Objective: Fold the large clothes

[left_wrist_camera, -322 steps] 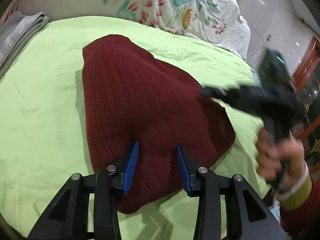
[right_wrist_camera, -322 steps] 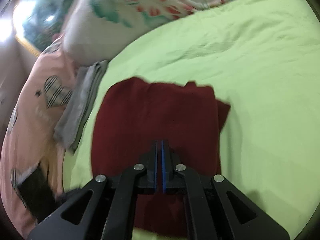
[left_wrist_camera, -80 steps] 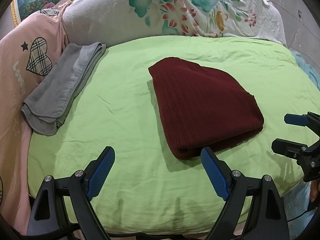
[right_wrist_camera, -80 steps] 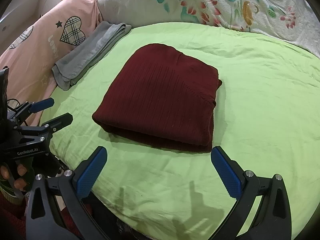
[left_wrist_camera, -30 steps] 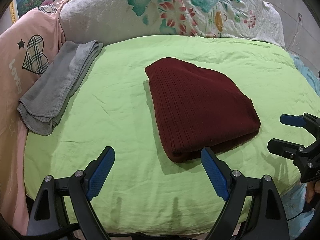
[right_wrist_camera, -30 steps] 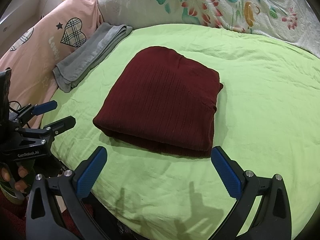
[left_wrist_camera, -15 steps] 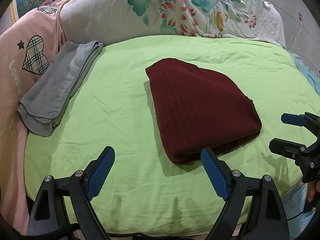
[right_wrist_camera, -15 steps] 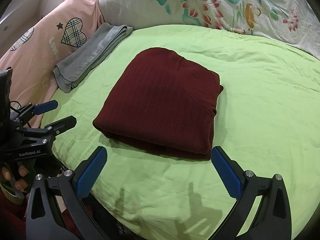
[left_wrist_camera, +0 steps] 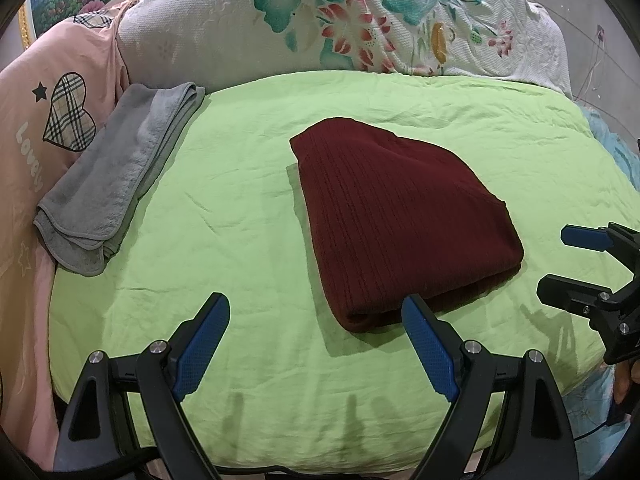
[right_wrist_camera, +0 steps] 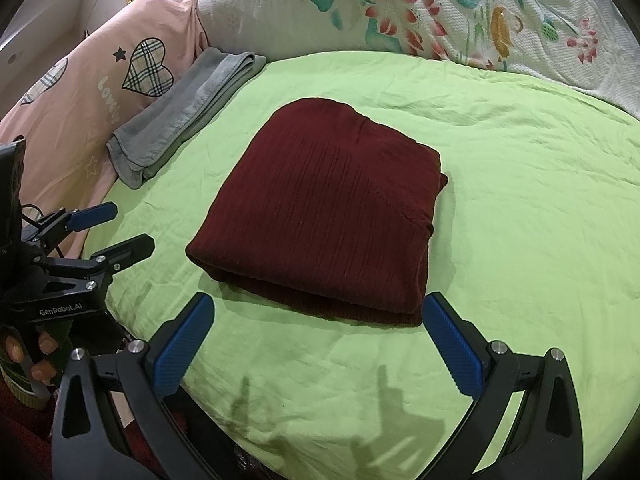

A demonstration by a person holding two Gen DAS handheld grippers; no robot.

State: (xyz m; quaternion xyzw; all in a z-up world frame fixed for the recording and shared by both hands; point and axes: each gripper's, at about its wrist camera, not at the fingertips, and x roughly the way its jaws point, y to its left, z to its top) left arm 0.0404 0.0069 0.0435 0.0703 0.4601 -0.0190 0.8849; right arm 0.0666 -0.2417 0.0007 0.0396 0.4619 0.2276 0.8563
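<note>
Maroon knit, folded, in the centre of both frames; both sets of fingers spread wide and holding nothing.

I see the maroon sweater (left_wrist_camera: 400, 224) as a flat folded bundle on the green bed sheet (left_wrist_camera: 240, 240), its thick folded edge toward the lower part of the frame. My left gripper (left_wrist_camera: 316, 348) sits at the bottom with its blue fingers (left_wrist_camera: 202, 346) fully apart, above the sheet and touching no cloth. My right gripper (right_wrist_camera: 320, 348) is equally splayed, fingers (right_wrist_camera: 452, 348) short of the sweater's near edge. A folded grey towel (left_wrist_camera: 116, 184) lies at the left, well apart, beside a pink pillow (left_wrist_camera: 56, 92). A floral quilt (left_wrist_camera: 360, 24) fills the top.
</note>
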